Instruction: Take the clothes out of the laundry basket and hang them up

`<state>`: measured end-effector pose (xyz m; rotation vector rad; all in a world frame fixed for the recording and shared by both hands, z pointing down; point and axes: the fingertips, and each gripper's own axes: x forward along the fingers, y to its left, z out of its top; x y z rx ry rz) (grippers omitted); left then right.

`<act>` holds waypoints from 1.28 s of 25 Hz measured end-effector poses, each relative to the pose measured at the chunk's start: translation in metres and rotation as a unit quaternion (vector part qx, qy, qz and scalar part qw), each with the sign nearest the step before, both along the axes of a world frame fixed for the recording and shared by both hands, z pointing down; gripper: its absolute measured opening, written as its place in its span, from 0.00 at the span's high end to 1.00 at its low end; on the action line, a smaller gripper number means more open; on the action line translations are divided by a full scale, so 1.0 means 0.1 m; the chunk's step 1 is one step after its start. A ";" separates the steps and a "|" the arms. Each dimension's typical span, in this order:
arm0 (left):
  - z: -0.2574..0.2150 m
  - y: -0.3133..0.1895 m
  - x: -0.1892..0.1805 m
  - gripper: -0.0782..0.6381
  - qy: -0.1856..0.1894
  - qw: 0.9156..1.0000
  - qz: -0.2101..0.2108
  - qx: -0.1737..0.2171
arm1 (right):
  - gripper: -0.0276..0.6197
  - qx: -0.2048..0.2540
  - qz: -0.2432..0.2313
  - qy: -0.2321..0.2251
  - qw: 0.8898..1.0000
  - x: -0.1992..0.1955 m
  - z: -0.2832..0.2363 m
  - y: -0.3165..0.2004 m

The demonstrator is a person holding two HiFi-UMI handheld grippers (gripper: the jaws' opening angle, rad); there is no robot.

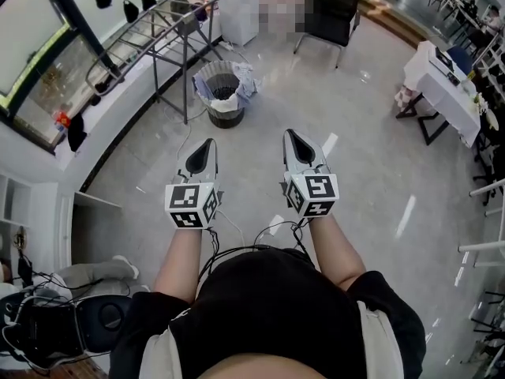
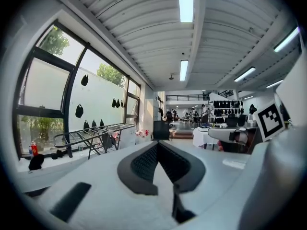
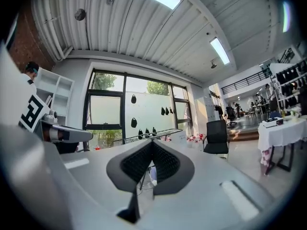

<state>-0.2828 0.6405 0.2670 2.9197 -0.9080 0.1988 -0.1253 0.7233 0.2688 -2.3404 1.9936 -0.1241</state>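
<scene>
— What's furthest left?
— The drying rack [image 1: 170,14], along the window. Just right of its near end the laundry basket [image 1: 223,110] stands on the floor, with clothes [image 1: 245,77] heaped inside and draped over its rim.
— And your claws?
— My left gripper [image 1: 207,147] is pinched tight with nothing between the jaws, held out over the floor, well short of the basket. My right gripper [image 1: 292,136], beside it but not touching, is closed and empty too.
— Further right?
— A black chair [image 1: 331,10] beyond the basket, then a white-covered table [image 1: 442,85] at the far right.
</scene>
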 end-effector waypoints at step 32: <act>0.03 -1.14 1.53 0.88 0.019 0.999 0.009 0.044 | 0.94 0.016 0.011 0.034 0.999 1.47 0.07 -1.00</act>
